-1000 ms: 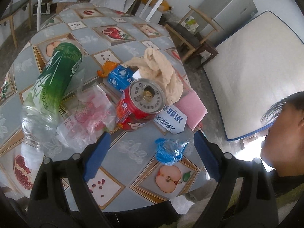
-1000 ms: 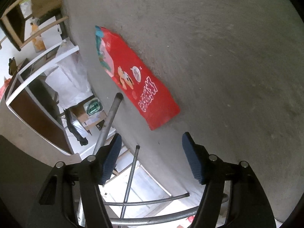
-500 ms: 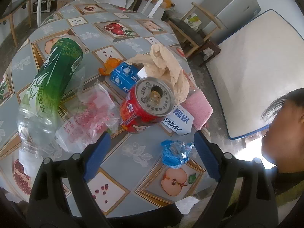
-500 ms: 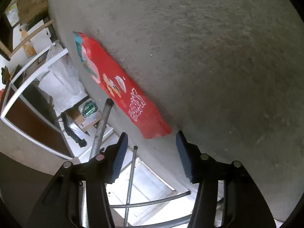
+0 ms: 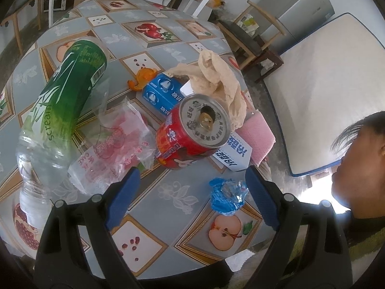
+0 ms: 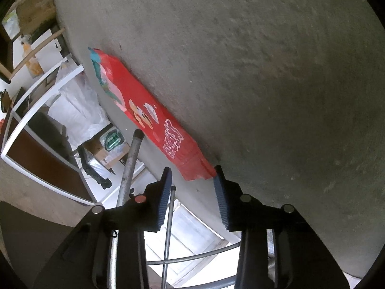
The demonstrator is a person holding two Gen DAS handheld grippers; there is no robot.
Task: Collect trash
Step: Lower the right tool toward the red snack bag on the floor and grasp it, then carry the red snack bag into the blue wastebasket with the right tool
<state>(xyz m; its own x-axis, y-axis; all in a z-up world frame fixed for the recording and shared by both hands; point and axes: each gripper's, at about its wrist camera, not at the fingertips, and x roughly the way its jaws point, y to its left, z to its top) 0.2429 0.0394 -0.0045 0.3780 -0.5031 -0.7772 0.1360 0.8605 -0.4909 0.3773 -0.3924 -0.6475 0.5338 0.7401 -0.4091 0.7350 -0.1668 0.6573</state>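
Right now, from my remote seat, these are my notes:

Right gripper point(image 6: 192, 180): its jaws are closing as I watch, with the near end of the red snack wrapper point(image 6: 149, 118) between the blue pads — the right pad looks to be at the wrapper's torn corner, the left pad apart from it, so I call it not yet clamped.
Red snack wrapper: it lies flat on the grey concrete floor point(image 6: 264, 72), long and narrow, running away from the fingers toward the upper left, teal at its far end.
Beside the wrapper: a grey metal pipe point(image 6: 131, 166) sits just left of it, with thinner rods crossing under the gripper.
Left gripper point(image 5: 192, 190): jaws stand wide apart and hold nothing — it hangs over the near edge of the table point(image 5: 168, 24).
Table: round, covered in a grey-blue cloth printed with fruit squares.
Trash on the table: a red drink can point(image 5: 190, 139) lying on its side with its open top toward me; a green-labelled plastic bottle point(image 5: 60, 110) on its side at the left; a clear bag with red print point(image 5: 115, 147) between them; a crumpled blue wrapper point(image 5: 228, 195) nearest the left gripper's right finger.
Further back: a blue carton point(image 5: 161, 94), a beige crumpled bag point(image 5: 221, 79), a pink pad point(image 5: 257, 134), and an orange scrap point(image 5: 142, 79).
Person: partly seen at the right edge.
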